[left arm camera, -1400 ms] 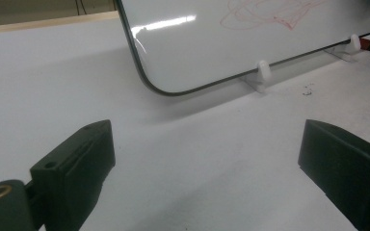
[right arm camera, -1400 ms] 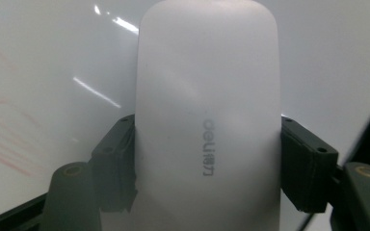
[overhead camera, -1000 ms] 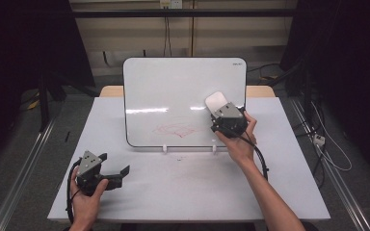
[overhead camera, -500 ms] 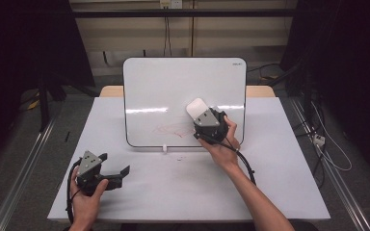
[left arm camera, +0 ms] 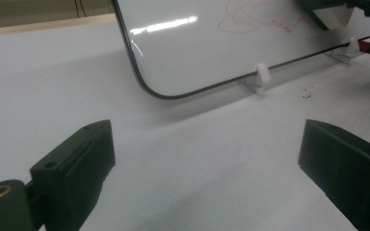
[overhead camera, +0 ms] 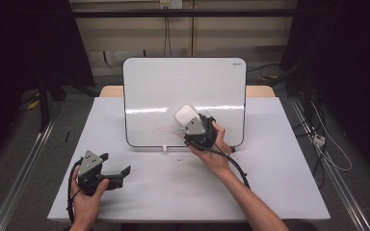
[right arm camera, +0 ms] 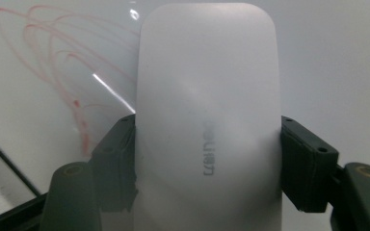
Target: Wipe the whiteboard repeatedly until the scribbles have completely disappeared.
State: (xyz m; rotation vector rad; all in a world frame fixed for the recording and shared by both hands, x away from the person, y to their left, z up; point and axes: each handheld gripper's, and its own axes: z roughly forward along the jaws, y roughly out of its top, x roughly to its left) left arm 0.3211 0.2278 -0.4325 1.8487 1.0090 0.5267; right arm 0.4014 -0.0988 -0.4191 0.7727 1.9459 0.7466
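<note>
The right claw (right arm camera: 207,159) grasps a white eraser (right arm camera: 207,110) against the red-scribbled whiteboard (overhead camera: 173,82); the left claw (left arm camera: 207,163) gapes released.

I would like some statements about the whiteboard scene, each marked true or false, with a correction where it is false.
1. The right gripper is shut on a white eraser. True.
2. The whiteboard lies flat on the table. False: it stands upright on small white feet.
3. The marks on the whiteboard are red scribbles. True.
4. The left gripper holds a marker. False: its jaws are open with nothing between them, above the bare table.
5. The eraser is at the top left corner of the whiteboard. False: in the high view it is against the lower middle of the board, beside the scribbles.
</note>
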